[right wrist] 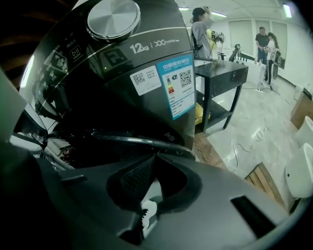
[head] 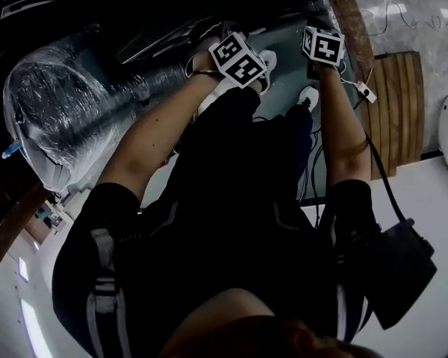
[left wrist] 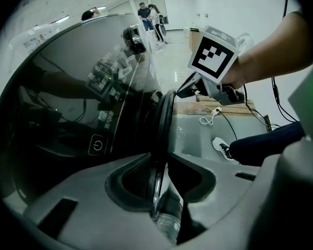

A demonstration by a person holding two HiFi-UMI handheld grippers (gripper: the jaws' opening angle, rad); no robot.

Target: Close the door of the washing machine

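Pale glossy floor point(right wrist: 255, 124), bright white room.

Left tool point(left wrist: 164, 163): jaws pinching the thin rim of the door point(left wrist: 165, 116), which runs edge-on from the jaws toward 12 o'clock.

Right tool point(right wrist: 155, 158): jaws pressed together, nothing between them.

Head view: the door's film-wrapped bulging glass sits at 9 o'clock, and the door stands open from the washing machine point(right wrist: 141, 61).

Machine: dark front, silver dial point(right wrist: 113, 17) at 11 o'clock, blue-edged label point(right wrist: 177, 87) near centre.

Beyond, at 2 o'clock: black tabletop point(right wrist: 221, 69). People stand past it.
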